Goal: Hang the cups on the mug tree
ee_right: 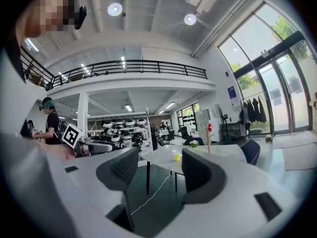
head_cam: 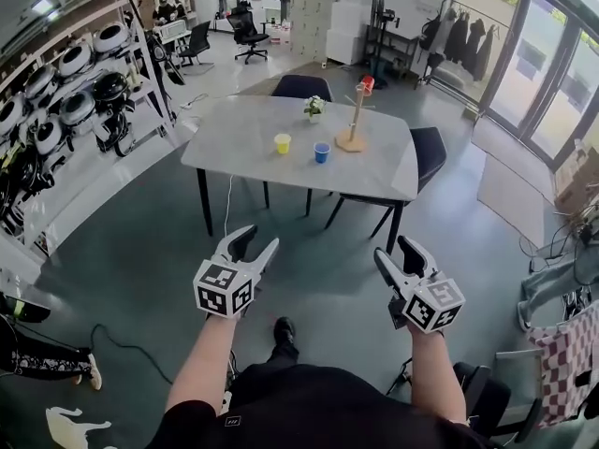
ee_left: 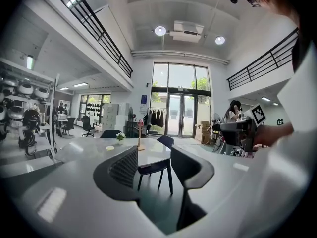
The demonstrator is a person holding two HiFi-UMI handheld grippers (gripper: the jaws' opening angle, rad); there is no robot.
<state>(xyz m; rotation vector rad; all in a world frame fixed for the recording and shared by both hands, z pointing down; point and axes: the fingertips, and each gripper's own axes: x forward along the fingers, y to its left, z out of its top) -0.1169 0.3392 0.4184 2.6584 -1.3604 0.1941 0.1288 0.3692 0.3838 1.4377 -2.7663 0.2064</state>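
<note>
- Yellow cup (head_cam: 282,143) and blue cup (head_cam: 321,152) stand on the far table (head_cam: 234,148), left of the mug tree (head_cam: 354,120); a red cup (head_cam: 367,84) already hangs.
- Left gripper view: left gripper (ee_left: 153,155) released, empty.
- Right gripper view: right gripper (ee_right: 159,157) released, empty; likely next: approach the table, grasp a cup.

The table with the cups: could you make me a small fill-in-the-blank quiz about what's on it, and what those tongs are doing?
The hanging cup on the mug tree is coloured ____.
On the table, the standing cup nearer the mug tree is ____; the other is the yellow cup.
The left tongs and right tongs are open and hold ____.
Missing words: red, blue, nothing.
</note>
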